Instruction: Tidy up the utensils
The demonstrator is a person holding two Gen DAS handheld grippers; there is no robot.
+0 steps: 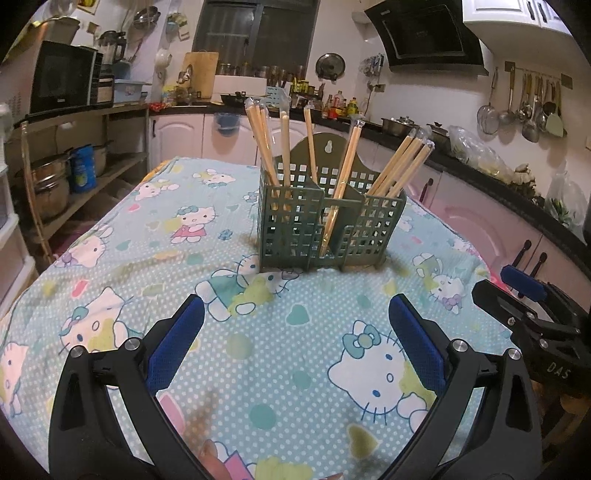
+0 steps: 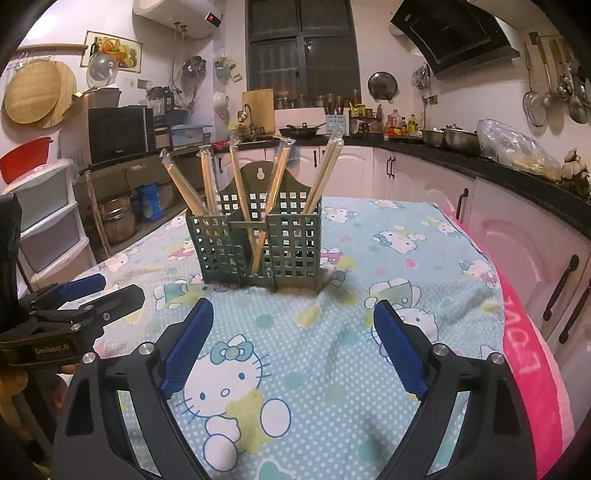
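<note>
Dark window (image 2: 303, 51) dead centre; black counter (image 2: 517, 166) sweeping right of it, microwave (image 2: 118, 134) sitting left, pale walls lamplit.

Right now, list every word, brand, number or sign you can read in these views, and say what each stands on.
"DAS": white letters on the right gripper body, left wrist view.
"LOVE", seen turned over: white letters on the pink towel at the table edge.
Gold brand label on the left gripper body: too blurred.
Red digits on the water heater: too small.
Bottle labels on the counter: unreadable.
</note>
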